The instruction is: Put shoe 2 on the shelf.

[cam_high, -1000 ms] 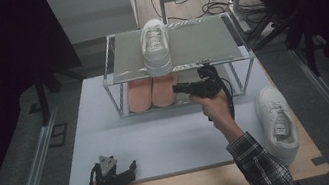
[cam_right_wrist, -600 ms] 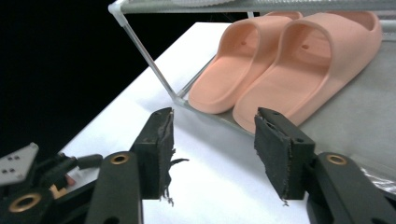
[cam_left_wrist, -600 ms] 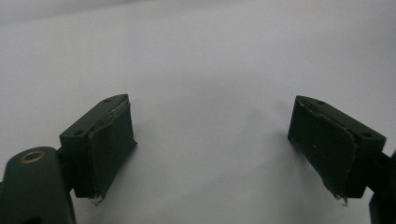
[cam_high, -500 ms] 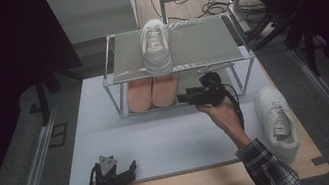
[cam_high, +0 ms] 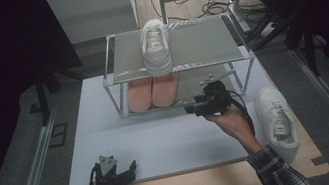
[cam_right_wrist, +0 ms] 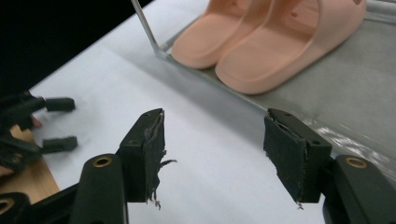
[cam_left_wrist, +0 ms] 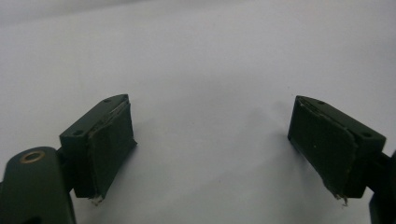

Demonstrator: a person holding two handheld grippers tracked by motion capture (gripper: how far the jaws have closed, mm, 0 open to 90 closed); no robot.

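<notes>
Right tongs (cam_high: 189,109) spread wide and empty before the rack's 2 pink slippers (cam_high: 153,92), left tongs (cam_high: 132,167) wide over the table (cam_high: 170,137)

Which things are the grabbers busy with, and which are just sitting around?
In the job:
right gripper, open, beside the rack
rack
pink slippers on its lower shelf

Just sitting:
white shoe on the top shelf
second white shoe on the table
left gripper, open over bare mat

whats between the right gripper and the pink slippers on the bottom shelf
Bare white mat, then the rack's metal edge, as the right gripper view shows. The right hand-held gripper stands open, short of the pink slippers.
</notes>
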